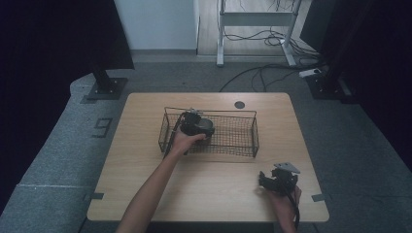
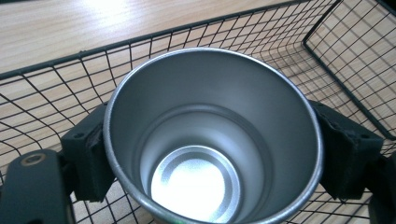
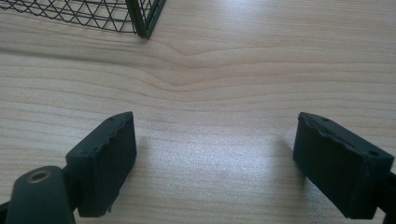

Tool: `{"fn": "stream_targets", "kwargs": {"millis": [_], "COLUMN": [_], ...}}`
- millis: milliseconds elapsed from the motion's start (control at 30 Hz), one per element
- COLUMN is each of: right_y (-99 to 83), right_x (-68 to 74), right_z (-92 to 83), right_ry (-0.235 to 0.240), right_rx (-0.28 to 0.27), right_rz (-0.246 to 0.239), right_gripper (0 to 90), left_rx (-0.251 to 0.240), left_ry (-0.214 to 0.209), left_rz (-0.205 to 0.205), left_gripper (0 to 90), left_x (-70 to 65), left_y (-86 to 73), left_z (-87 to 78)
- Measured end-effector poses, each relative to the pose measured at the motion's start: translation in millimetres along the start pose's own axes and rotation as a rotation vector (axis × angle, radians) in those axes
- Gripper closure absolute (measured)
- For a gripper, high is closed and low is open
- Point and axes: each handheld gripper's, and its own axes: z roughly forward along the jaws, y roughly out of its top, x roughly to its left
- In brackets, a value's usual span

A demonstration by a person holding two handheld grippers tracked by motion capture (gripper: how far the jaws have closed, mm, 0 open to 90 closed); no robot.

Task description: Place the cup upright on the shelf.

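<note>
The steel cup point(image 2: 212, 140) sits upright inside the wire basket point(image 1: 245, 127), in its nine-o'clock end, clamped at its sides between the jaws of the left gripper point(image 1: 194, 124). At about five o'clock on the table point(image 1: 145, 160), the right gripper point(image 3: 215, 163) rests with jaws spread wide over bare wood.

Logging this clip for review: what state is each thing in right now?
Metal cup: upright, empty, clamped between the jaws, inside the basket.
Wire basket: upright on the table, open-topped.
Left gripper: shut on the cup.
Right gripper: jaws wide open, empty, over bare table.
</note>
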Motion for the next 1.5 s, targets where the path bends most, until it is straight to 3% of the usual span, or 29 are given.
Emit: {"fn": "stream_targets", "kwargs": {"millis": [400,833,1100,1233,1500], "right_y": [0.0,0.0,0.0,0.0,0.0], "right_x": [0.0,0.0,0.0,0.0,-0.1], "right_z": [0.0,0.0,0.0,0.0,0.0], "right_ry": [0.000,0.000,0.000,0.000,0.000], "right_rx": [0.000,0.000,0.000,0.000,-0.001], "right_rz": [0.000,0.000,0.000,0.000,-0.002], "right_gripper": [13.2,13.2,13.2,13.2,13.2], "left_rx": [0.057,0.095,0.072,0.023,-0.072], "left_ry": [0.009,0.047,0.043,0.059,0.029], "left_rz": [-0.015,0.002,-0.008,-0.002,-0.012], "left_gripper": [14.3,12.4,11.5,11.4,11.4], "left_x": [-0.9,-5.1,-6.7,-7.3,-10.5], "left_y": [-1.6,-1.3,-0.5,-1.6,-2.9], "left_z": [5.1,1.8,-5.3,-12.4,-29.9]}}
